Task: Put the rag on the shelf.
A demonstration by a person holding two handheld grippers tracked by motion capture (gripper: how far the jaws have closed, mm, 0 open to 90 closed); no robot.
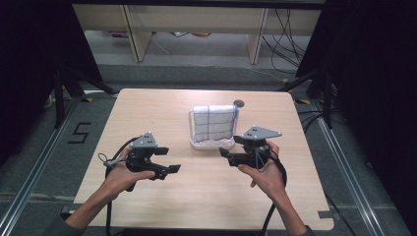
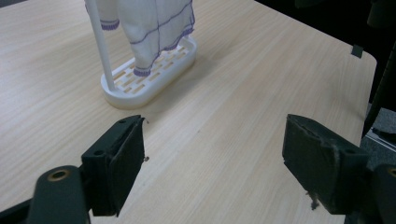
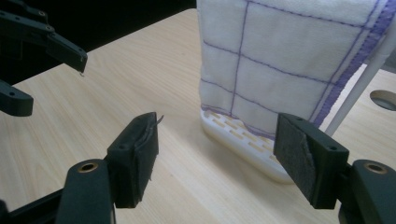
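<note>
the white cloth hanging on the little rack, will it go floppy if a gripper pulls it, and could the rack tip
Probably floppy: the cloth drapes over the rack's top rail in soft folds, so it should sag and slide off rather than keep shape. The white rack looks like light plastic with thin posts on a narrow slotted base, so a sideways tug may tip or drag it. Both grippers are open and apart from it.

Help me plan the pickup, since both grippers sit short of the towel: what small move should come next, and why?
Probably ease the right gripper forward toward the lower edge of the white cloth hanging on its white rack. Its jaws stand open with nothing between them, and in the right gripper view the cloth hangs just ahead. The left gripper is also open and lies farther off.
</note>
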